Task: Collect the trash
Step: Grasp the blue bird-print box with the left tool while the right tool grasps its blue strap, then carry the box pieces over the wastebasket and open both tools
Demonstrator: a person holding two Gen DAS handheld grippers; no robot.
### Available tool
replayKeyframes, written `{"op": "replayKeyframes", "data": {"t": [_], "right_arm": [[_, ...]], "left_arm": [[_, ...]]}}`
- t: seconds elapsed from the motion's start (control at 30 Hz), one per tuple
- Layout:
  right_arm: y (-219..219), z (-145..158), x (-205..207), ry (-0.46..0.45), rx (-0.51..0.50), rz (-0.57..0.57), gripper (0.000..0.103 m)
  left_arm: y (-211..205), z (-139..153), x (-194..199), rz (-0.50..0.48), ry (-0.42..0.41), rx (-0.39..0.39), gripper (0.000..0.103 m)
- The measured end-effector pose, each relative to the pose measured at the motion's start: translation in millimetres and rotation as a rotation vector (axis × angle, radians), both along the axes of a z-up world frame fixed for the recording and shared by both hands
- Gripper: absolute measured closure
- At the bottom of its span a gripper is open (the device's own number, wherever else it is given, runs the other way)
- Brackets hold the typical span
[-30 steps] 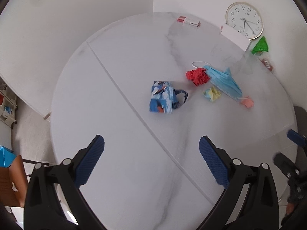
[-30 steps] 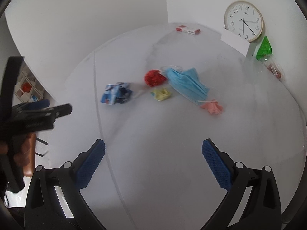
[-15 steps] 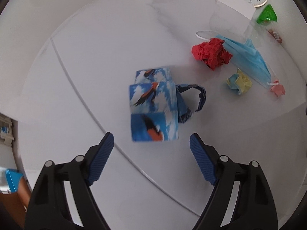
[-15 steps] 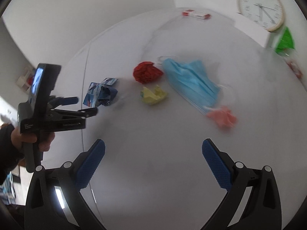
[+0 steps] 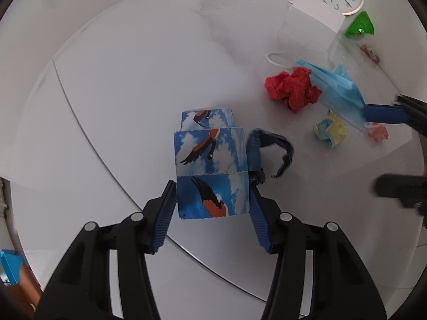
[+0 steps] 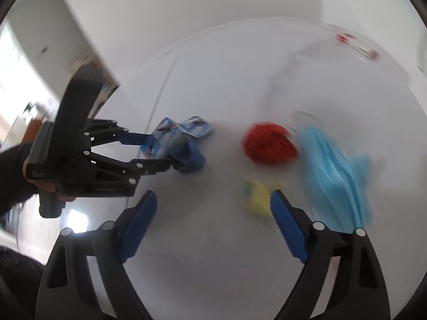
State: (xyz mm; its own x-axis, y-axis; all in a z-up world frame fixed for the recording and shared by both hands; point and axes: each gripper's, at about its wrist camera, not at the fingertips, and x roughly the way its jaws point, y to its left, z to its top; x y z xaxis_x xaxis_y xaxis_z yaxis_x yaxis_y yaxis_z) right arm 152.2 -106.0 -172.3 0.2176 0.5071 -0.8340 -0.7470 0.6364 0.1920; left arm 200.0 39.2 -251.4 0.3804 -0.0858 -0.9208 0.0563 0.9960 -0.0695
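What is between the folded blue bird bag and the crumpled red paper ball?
Only bare white tabletop separates the bag from the red ball, in the left wrist view.

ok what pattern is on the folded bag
Blue sky with white clouds and orange-black birds on the bag; clearest in left wrist view.

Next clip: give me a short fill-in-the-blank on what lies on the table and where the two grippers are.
1. The left gripper has its jaws on either side of the folded ____-print bag.
2. The crumpled paper beside the blue face mask is ____.
3. The right gripper has ____ between its jaws.
4. On the wall behind the round table leans a ____.

Missing: bird; red; nothing; clock
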Motion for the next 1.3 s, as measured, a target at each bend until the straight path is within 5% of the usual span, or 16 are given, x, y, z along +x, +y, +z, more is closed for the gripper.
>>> {"op": "replayKeyframes", "data": {"t": [0.3,0.47,0.87,1.07,1.3], "right_arm": [[72.8,-35.9,22.2,0.018,-0.125,0.229,0.042],[83.3,-49.9,21.8,0.05,-0.179,0.248,0.077],[68.8,-6.8,-16.2,0.047,-0.099,0.087,0.078],[72.2,33.9,-77.0,0.036,0.02,0.031,0.078],[115.0,69.9,-161.3,0.04,0.13,0.112,0.078]], "left_arm": [[16.4,-6.7,-9.1,0.033,0.012,-0.038,0.051],[23.0,-8.0,-18.6,0.047,0.006,-0.045,0.051],[54.4,40.9,-78.7,0.166,-0.096,-0.086,0.052],[85.9,87.0,-155.8,0.278,-0.163,-0.085,0.052],[119.4,123.4,-264.3,0.401,-0.183,0.028,0.052]]}}
